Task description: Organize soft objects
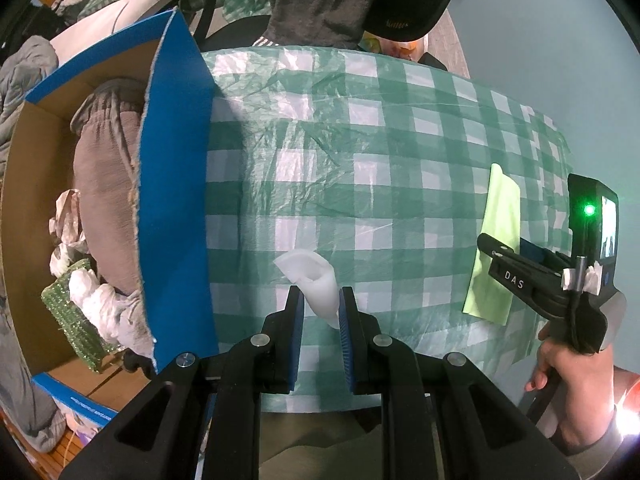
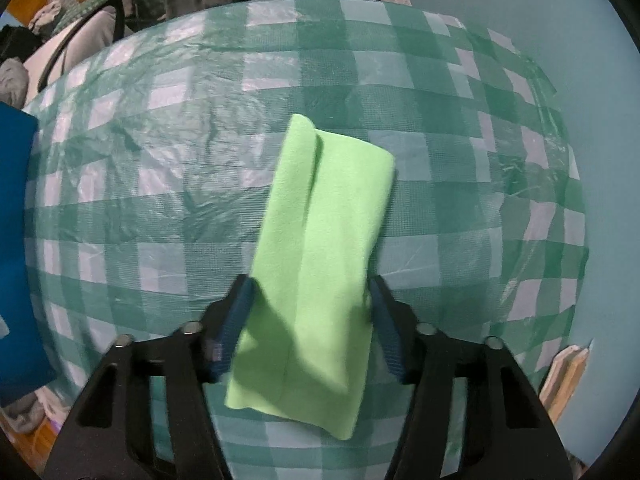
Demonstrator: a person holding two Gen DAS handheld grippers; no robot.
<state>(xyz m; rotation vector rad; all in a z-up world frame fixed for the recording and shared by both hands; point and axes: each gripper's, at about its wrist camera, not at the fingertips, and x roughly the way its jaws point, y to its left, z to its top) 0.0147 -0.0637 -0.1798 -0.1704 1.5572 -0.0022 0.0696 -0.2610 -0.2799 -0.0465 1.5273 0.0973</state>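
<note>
While my left hand-held gripper (image 1: 320, 306) loosely pinches the white foam piece (image 1: 314, 282), it may slip (my right hand-held gripper (image 2: 310, 300) straddles the green cloth (image 2: 320, 248), spread).

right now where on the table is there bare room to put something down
The widest bare patch is the checkered tablecloth between the blue box flap and the green cloth, beyond the white foam piece. There is also bare cloth past the green cloth's far end. The cardboard box is crowded: grey garment, crumpled white bits, green sponge.
</note>
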